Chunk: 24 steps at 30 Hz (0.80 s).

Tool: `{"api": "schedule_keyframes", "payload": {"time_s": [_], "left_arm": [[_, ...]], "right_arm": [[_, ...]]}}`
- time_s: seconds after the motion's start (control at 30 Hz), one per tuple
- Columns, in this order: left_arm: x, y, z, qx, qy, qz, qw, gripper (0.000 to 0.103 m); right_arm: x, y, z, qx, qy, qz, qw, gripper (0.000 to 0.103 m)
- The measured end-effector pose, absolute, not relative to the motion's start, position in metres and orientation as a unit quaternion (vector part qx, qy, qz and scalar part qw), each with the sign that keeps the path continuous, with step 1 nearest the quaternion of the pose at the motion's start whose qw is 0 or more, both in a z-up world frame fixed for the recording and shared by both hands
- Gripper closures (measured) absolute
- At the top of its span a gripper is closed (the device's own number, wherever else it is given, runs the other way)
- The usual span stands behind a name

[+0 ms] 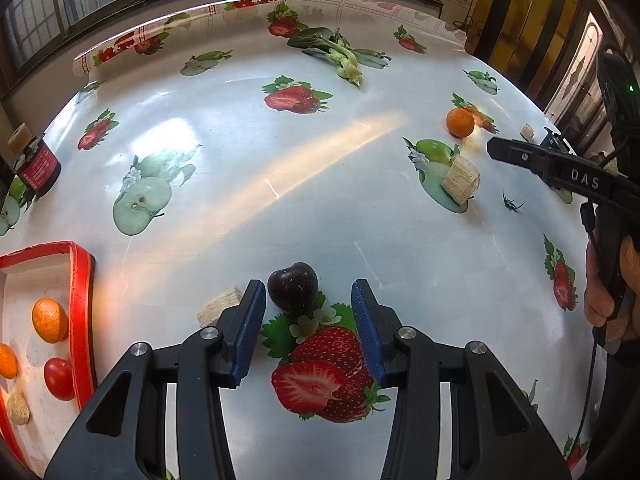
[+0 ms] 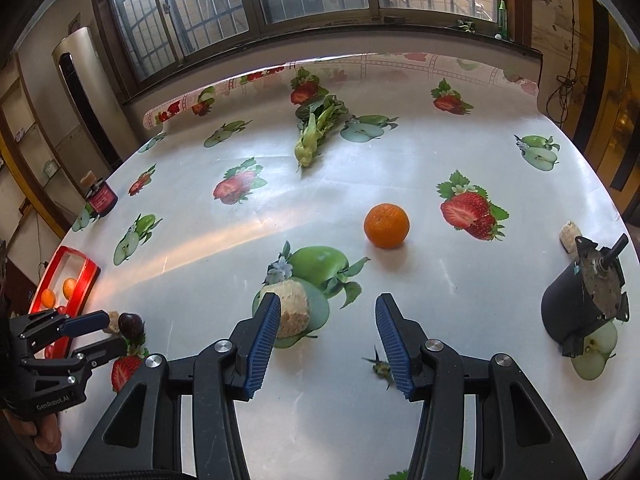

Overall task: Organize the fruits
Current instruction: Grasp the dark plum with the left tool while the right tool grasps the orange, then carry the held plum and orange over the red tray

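A: Where is the left gripper (image 1: 308,300)?

B: Low over the fruit-print tablecloth (image 1: 248,168), fingers spread wide. A dark plum (image 1: 293,286) sits on the cloth between the fingertips, touched by neither.

A: And the right gripper (image 2: 326,312)?

B: Also wide apart, holding nothing. A mandarin (image 2: 386,220) lies well ahead of it, and a pale cork-like block (image 2: 290,308) is just beside its left finger.

A: Any container?

B: A red-rimmed tray (image 1: 82,300) at far left holds two mandarins and a red tomato (image 1: 59,378).
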<state>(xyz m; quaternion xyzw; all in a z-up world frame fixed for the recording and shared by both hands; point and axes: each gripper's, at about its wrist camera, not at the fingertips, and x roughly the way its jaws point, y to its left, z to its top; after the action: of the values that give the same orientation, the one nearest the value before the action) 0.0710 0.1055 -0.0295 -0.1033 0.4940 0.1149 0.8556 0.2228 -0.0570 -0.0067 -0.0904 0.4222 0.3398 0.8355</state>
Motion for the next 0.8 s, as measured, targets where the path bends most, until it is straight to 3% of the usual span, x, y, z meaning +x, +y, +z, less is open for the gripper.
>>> {"api": "schedule_keyframes", "payload": {"time_s": [0.2,0.47,0.5,0.57,0.8], "left_arm": [[0.080,0.107,-0.036,-0.083,0.491,0.117,0.859,0.061],[0.080,0.112,-0.038,-0.057,0.479,0.115,0.868,0.080],[0.079,0.114,-0.038,-0.061,0.477,0.112,0.869,0.081],[0.078,0.115,-0.038,-0.064,0.475,0.108,0.871,0.081],[0.068,0.114,-0.032,-0.074,0.466,0.109,0.875,0.081]], "right_arm": [[0.256,-0.050,-0.017,-0.075,0.428,0.308,0.846,0.051],[0.295,-0.030,-0.040,-0.067,0.441,0.282,0.850,0.051],[0.297,-0.027,-0.044,-0.071,0.444,0.280,0.848,0.053],[0.294,-0.024,-0.046,-0.085,0.432,0.268,0.857,0.067],[0.270,-0.034,-0.030,-0.072,0.416,0.292,0.858,0.068]]}}
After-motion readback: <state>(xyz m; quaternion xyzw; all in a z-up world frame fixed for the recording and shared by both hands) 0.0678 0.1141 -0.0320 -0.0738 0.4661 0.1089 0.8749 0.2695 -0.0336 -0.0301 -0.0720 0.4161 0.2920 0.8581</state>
